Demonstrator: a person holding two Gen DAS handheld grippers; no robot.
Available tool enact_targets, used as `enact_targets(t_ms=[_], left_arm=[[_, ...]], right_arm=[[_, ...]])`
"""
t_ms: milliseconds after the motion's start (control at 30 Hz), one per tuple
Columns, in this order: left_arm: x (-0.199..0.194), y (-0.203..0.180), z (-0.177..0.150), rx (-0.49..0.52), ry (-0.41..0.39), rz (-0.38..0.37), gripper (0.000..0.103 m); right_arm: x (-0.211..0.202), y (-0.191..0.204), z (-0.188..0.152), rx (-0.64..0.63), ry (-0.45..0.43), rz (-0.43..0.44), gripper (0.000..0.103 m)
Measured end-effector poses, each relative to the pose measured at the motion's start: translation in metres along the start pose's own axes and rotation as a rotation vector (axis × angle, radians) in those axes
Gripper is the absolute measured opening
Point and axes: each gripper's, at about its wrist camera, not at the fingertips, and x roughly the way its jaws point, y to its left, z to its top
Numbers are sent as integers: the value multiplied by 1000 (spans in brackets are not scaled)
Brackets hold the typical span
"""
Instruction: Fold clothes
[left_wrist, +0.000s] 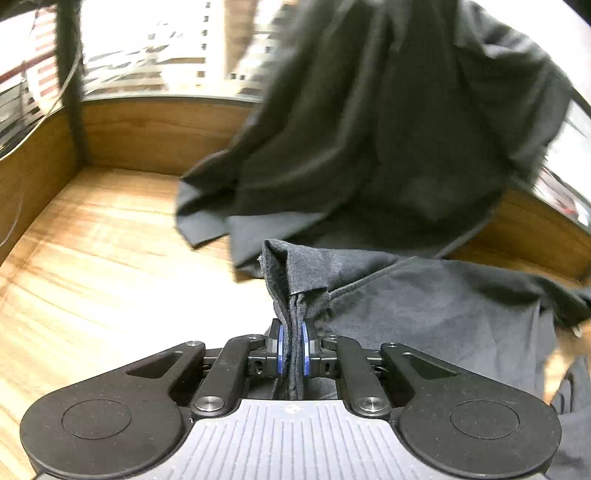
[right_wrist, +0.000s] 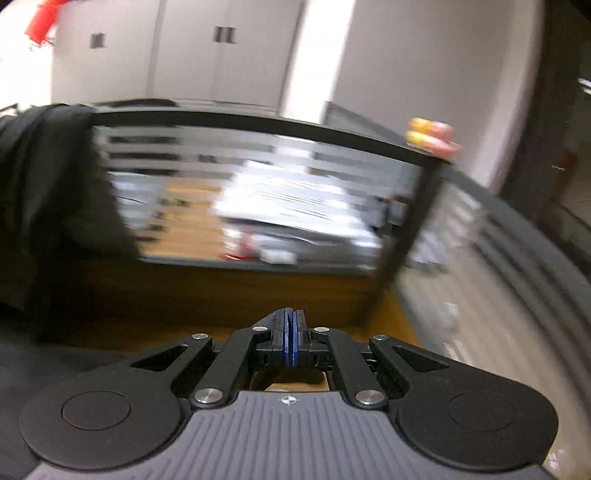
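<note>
Grasp step: my left gripper (left_wrist: 292, 345) pinches the dark garment (left_wrist: 424, 295); my right gripper (right_wrist: 290, 341), closed empty, must next take a far edge.

No readable text, no labels, no brand names, no numbers, no signs in either wrist view, background shapes too blurred to make out any lettering
</note>
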Motion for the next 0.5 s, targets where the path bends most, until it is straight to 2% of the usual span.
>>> enact_targets(t_ms=[133,300,367,433,500], left_arm=[[12,12,9,-51,32,-6,12],[28,2,12,-40,48,17,13],[31,1,13,-40,55,29,19],[27,1,11,-41,50,53,20],[21,4,11,-47,42,50,29]], right_arm=[[17,-24,-33,-20,88,-94,2],[50,-29,-70,-51,213,-102,3],[63,-28,-83,-70,262,-98,6],[70,-22,-90,-89,314,-70,18],[73,-17,-95,-112,350,-54,47]])
